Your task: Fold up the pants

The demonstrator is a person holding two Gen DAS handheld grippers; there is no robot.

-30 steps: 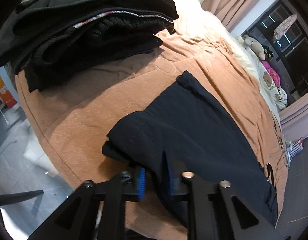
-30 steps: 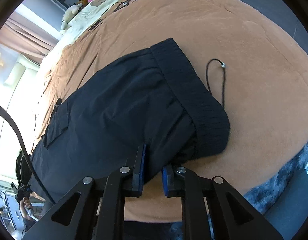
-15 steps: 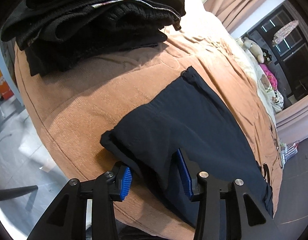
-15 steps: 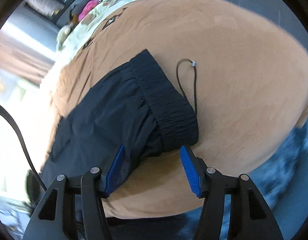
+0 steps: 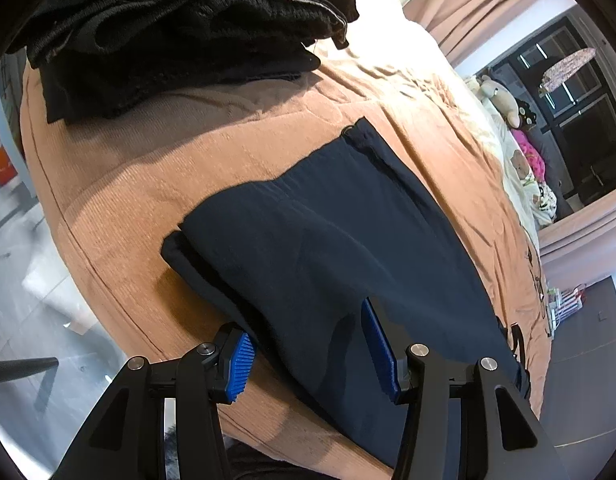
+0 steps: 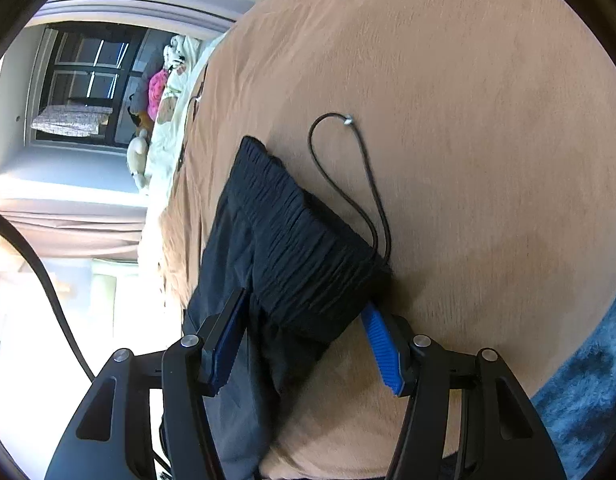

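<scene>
L gripper jaws apart, just been opening, dark navy pants edge between the pads but not pinched. R gripper also spread, jaws just closing a bit, straddling the elastic waistband, no squeeze seen. Pants lie flat on orange-brown bedspread; drawcord loops beside waistband. Stack of black clothes well apart.

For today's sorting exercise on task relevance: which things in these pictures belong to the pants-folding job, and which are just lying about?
Belongs to the job:
navy pants
their drawcord
left claw
right claw
bed cover, the work surface

Just lying about:
pile of black clothes
stuffed toys
blue rug
</scene>
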